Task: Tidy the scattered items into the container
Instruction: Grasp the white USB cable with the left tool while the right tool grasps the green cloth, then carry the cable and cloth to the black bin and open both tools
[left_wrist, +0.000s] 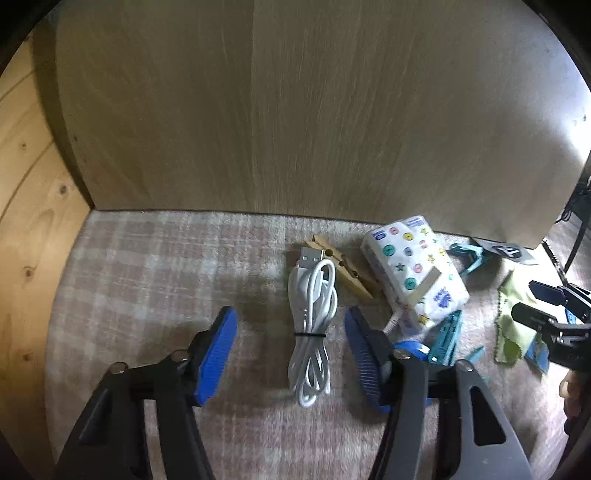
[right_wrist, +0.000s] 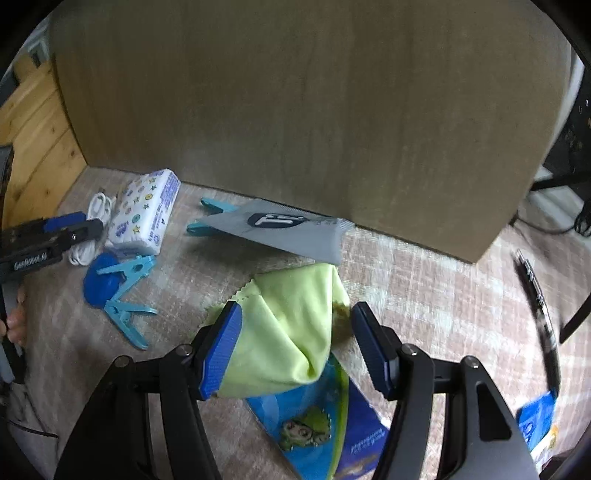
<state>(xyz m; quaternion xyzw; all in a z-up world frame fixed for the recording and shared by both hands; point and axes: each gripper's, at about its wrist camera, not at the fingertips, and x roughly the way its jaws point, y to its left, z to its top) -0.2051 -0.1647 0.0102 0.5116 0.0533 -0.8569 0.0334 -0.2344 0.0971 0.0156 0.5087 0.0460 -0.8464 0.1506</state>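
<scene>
A coiled white USB cable (left_wrist: 312, 321), bound with a black tie, lies on the checked cloth. My left gripper (left_wrist: 290, 314) is open astride it, and neither blue pad touches it. Beside the cable lie a wooden clothespin (left_wrist: 347, 273) and a patterned tissue pack (left_wrist: 413, 273). My right gripper (right_wrist: 297, 312) is open around a crumpled lime-green cloth (right_wrist: 291, 325). Its left pad brushes the fabric and its right pad stands apart. Under the cloth lies a blue cartoon packet (right_wrist: 306, 424).
A tall wood-grain panel (left_wrist: 295, 110) closes off the back, with pine boards (left_wrist: 22, 184) at the left. Teal clips (right_wrist: 125, 291), a blue disc (right_wrist: 101, 284), a grey pouch (right_wrist: 288, 229), a dark pen (right_wrist: 539, 306) and a small blue packet (right_wrist: 535, 417) lie scattered.
</scene>
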